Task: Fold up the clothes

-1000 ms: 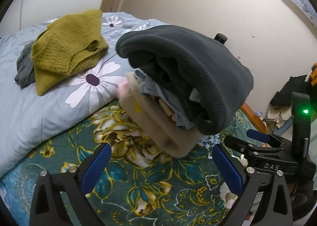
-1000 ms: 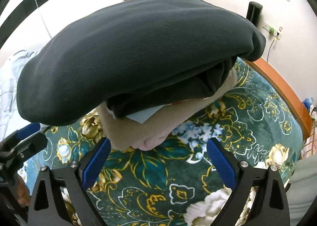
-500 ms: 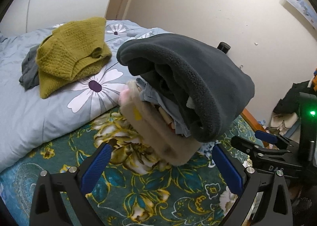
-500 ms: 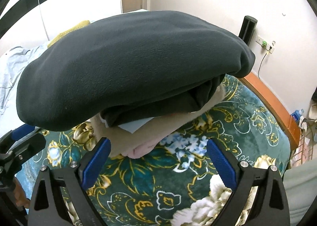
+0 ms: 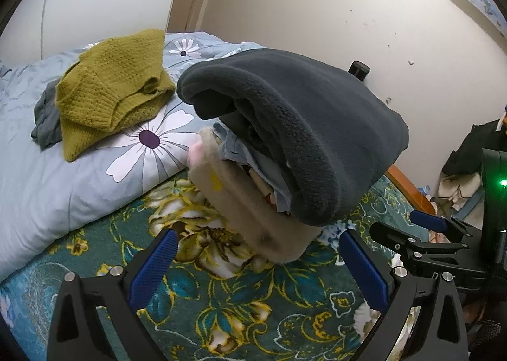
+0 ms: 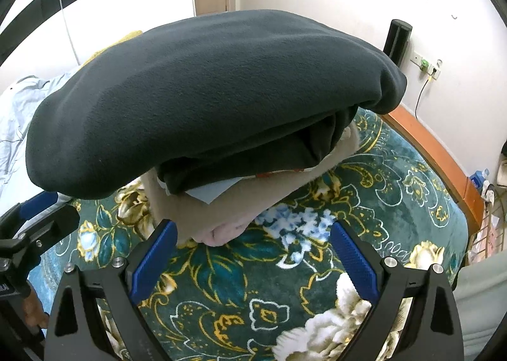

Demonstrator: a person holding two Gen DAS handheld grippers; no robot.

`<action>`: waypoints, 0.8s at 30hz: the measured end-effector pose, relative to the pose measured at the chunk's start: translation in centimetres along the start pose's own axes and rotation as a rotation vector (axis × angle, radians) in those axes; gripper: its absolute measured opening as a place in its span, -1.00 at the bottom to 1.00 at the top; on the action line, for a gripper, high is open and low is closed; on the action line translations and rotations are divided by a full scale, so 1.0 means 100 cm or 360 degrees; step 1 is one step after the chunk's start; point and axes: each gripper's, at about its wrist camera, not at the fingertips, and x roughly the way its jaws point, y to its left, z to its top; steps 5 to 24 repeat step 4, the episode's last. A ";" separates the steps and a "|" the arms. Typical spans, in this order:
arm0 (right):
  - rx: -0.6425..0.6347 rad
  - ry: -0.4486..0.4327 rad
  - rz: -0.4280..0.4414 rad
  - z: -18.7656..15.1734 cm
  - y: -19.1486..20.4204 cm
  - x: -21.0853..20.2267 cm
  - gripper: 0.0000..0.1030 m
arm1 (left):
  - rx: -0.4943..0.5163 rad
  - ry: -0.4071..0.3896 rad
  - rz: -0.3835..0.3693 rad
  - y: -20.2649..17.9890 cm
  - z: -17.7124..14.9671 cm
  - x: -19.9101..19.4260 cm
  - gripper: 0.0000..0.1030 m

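Note:
A stack of folded clothes sits on the green floral blanket (image 5: 240,307). A dark grey fleece (image 5: 317,126) lies on top; it also shows in the right wrist view (image 6: 202,94). Under it are a light blue piece (image 5: 253,161) and a beige fluffy garment (image 5: 253,212), also visible in the right wrist view (image 6: 202,212). My left gripper (image 5: 256,262) is open and empty just in front of the stack. My right gripper (image 6: 253,253) is open and empty on the stack's other side. Each gripper shows in the other's view, the right one (image 5: 437,234) and the left one (image 6: 31,221).
A mustard knitted sweater (image 5: 111,91) lies over a grey garment (image 5: 44,123) on a pale blue flowered duvet (image 5: 63,183) behind the stack. An orange wooden bed edge (image 6: 437,151) runs along the wall. A socket with a cable (image 6: 424,66) and piled clothes (image 5: 469,151) are at the right.
Both grippers have drawn back a little from the stack, which now looks slightly smaller and higher in both views. The stack has not moved. Both grippers stay open.

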 end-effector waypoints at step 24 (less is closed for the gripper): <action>0.0016 0.0000 -0.0001 0.000 -0.005 0.000 0.90 | 0.0058 -0.0034 0.0024 -0.008 0.000 -0.003 1.00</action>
